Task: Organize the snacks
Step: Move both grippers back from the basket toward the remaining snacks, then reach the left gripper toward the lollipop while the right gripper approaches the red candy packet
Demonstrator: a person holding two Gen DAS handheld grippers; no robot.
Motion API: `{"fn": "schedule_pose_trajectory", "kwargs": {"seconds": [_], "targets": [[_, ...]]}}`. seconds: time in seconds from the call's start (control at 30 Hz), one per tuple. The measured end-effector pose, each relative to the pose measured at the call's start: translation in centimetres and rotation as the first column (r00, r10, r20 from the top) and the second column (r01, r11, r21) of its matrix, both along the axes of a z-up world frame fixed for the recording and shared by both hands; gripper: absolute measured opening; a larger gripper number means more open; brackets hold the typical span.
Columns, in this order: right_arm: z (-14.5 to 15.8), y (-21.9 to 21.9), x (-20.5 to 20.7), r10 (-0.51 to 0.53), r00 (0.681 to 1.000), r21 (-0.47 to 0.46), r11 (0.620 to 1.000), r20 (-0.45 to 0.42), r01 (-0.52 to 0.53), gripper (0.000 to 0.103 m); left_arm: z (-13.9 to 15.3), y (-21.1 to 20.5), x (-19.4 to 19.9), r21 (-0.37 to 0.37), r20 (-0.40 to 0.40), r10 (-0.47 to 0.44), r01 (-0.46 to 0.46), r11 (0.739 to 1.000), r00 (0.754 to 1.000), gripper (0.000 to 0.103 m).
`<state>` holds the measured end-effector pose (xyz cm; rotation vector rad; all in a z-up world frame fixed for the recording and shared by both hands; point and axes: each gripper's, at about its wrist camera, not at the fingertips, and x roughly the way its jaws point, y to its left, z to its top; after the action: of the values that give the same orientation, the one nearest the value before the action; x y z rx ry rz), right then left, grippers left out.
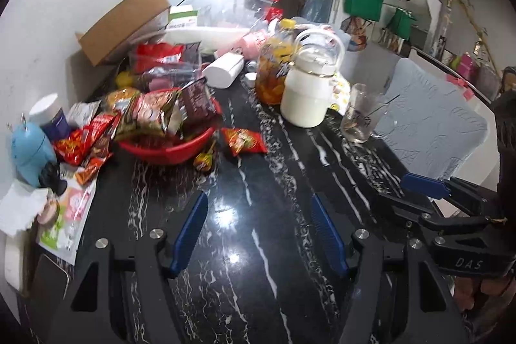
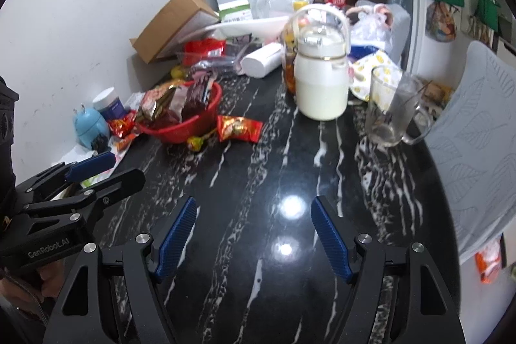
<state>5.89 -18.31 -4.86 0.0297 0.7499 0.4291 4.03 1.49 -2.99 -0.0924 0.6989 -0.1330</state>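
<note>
A red bowl (image 1: pixel 167 150) (image 2: pixel 190 124) heaped with snack packets sits at the left of the black marble table (image 1: pixel 258 247) (image 2: pixel 274 166). Just right of it lies a loose red snack packet (image 1: pixel 243 142) (image 2: pixel 238 128), with a wrapped lollipop (image 1: pixel 203 163) (image 2: pixel 196 142) in front. More red packets (image 1: pixel 84 141) (image 2: pixel 122 124) are strewn left of the bowl. My left gripper (image 1: pixel 258 199) (image 2: pixel 125 166) is open and empty over bare tabletop, short of the bowl. My right gripper (image 2: pixel 254 200) (image 1: pixel 396 192) is beside it, open and empty.
A white jug (image 1: pixel 306 99) (image 2: pixel 322 86), a fruit jar (image 1: pixel 272 70) and a glass mug (image 1: pixel 361 118) (image 2: pixel 390 115) stand right of the snacks. A blue figurine (image 1: pixel 30 150), a cardboard box (image 1: pixel 125 21) and bags crowd the wall side. A covered chair (image 1: pixel 435 124) stands at the right edge.
</note>
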Motion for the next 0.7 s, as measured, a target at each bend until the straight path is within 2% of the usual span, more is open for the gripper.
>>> {"fn": "schedule_pose_trajectory", "kwargs": {"seconds": [0.4,0.7], "targets": [[-2.3,2.2,2.9,0.051,0.997,-0.004,0.999,-0.058,-0.051,0.074,-2.5,2.2,3.1,-0.028,-0.043,0.085,-0.086,0.996,0.995,0.066],[-3.0,4.1,7.3,0.095,0.992,-0.027,0.995,-0.078,-0.098,0.074,-4.3,3.3,7.6,-0.016,-0.09,0.11,-0.112,0.994,0.99,0.066]]}}
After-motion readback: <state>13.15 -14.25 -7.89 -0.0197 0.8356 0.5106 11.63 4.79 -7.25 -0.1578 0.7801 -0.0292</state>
